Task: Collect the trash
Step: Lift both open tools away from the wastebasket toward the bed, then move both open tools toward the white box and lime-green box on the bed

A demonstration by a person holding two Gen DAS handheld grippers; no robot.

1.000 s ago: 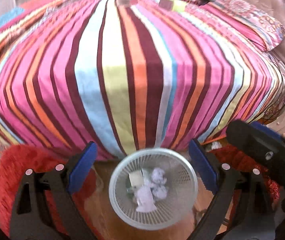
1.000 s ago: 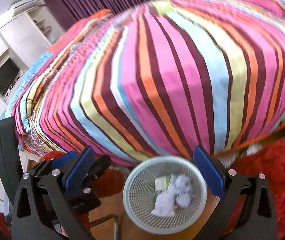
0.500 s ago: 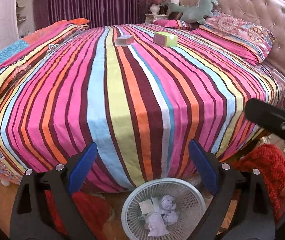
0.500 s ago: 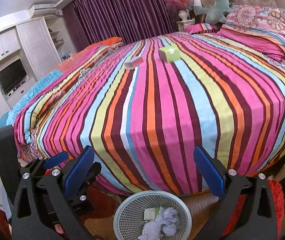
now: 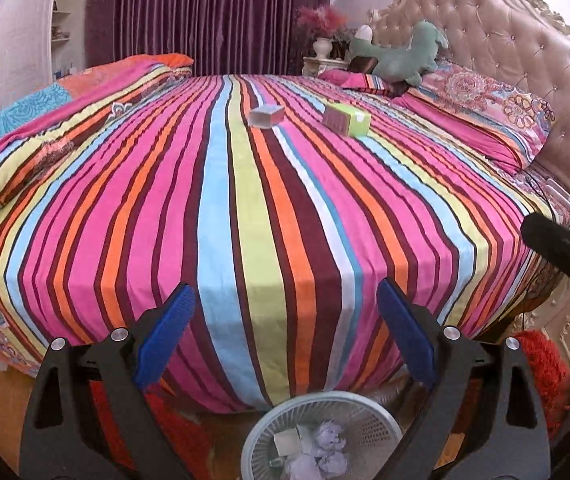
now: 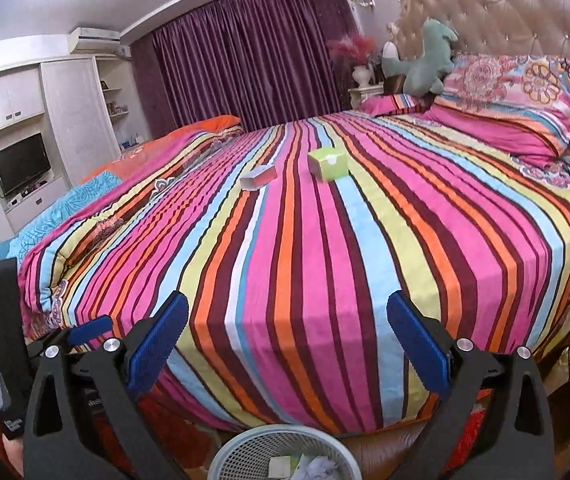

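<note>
A white mesh waste basket (image 5: pixel 359 408) (image 6: pixel 241 446) stands on the floor at the bed's near edge, holding crumpled paper (image 5: pixel 325 446) and a small white box. Far back on the striped bedspread lie a small grey and red box (image 5: pixel 266 115) (image 6: pixel 258 177) and a green box (image 5: pixel 347 120) (image 6: pixel 328 164). My left gripper (image 5: pixel 285 328) is open with nothing between its blue pads, held above the basket and facing the bed. My right gripper (image 6: pixel 285 336) is likewise open and empty. The left gripper's body (image 6: pixel 65 344) shows at the right wrist view's lower left.
A striped bed (image 5: pixel 269 220) fills both views, with pillows (image 6: pixel 513 92), a green plush toy (image 5: pixel 405 56) and a tufted headboard (image 5: pixel 505 40) at the right. Purple curtains (image 6: pixel 245 52), a white cabinet with a TV (image 6: pixel 21 164) and a red rug (image 5: pixel 541 364) surround it.
Both grippers rose and tilted upward. The basket slid from mid-frame to the bottom edge, and the bed top with the two boxes came into view. Both stayed open.
</note>
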